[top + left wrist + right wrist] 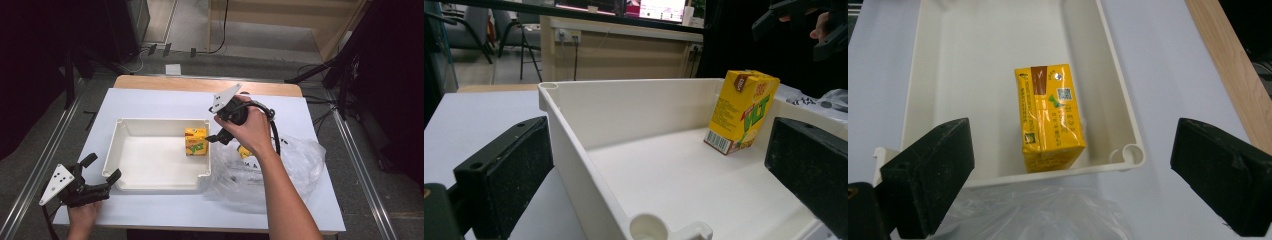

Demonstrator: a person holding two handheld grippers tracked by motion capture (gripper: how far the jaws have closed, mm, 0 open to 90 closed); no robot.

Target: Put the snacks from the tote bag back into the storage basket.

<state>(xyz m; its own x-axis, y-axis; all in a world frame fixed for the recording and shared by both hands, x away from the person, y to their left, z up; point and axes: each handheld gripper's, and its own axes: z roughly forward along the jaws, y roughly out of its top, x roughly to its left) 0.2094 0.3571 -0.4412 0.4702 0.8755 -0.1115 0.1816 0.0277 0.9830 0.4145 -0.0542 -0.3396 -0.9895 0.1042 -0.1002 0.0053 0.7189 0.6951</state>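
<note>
Right gripper view — yellow drink carton (pixel 1050 117), brown-striped top, upright in white tray (pixel 938 75).

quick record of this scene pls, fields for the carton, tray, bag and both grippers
carton: yellow drink carton standing upright inside the tray, by its right wall
tray: white plastic tray on the white table top
bag: clear plastic bag right of the tray, another yellow item inside
right gripper: right gripper open, above the carton, nothing between the jaws
left gripper: left gripper open, jaws either side of the tray's near left corner, not pressing on it
</note>
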